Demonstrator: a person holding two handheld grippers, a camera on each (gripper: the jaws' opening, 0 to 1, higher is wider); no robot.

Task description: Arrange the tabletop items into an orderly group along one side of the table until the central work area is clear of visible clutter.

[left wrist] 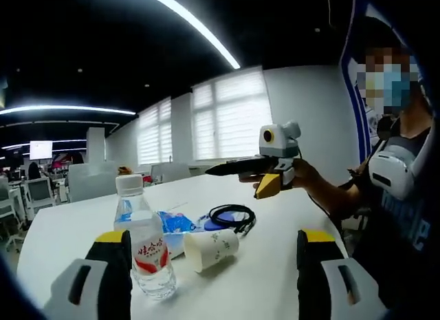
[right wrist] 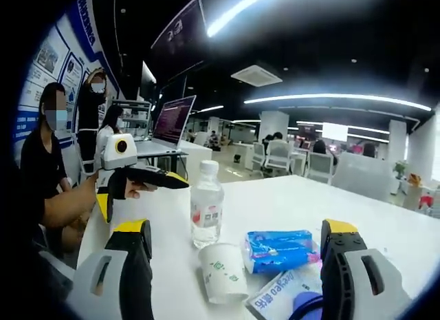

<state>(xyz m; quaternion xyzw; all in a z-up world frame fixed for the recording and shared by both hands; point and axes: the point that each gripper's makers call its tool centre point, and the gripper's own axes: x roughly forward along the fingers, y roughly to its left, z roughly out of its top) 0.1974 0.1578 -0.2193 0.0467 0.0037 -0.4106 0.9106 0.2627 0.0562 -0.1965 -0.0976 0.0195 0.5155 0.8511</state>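
In the left gripper view a clear water bottle (left wrist: 144, 244) with a red label stands just inside my left jaw. A white paper cup (left wrist: 210, 249) lies on its side next to it. Behind them lie a blue tissue pack (left wrist: 175, 224) and a coiled black cable (left wrist: 232, 215). My left gripper (left wrist: 214, 265) is open, with nothing held. My right gripper (left wrist: 268, 172) hovers over the table's far side in a person's hand. In the right gripper view the bottle (right wrist: 206, 206), cup (right wrist: 223, 272), tissue pack (right wrist: 278, 250) and a white-blue packet (right wrist: 285, 292) lie ahead of my open right gripper (right wrist: 237, 265).
The white table (left wrist: 275, 279) has bare surface to the right of the items. A person (left wrist: 399, 182) sits at its edge. An open laptop (right wrist: 172, 124) stands on a desk behind, with office chairs (right wrist: 320, 165) and other people further back.
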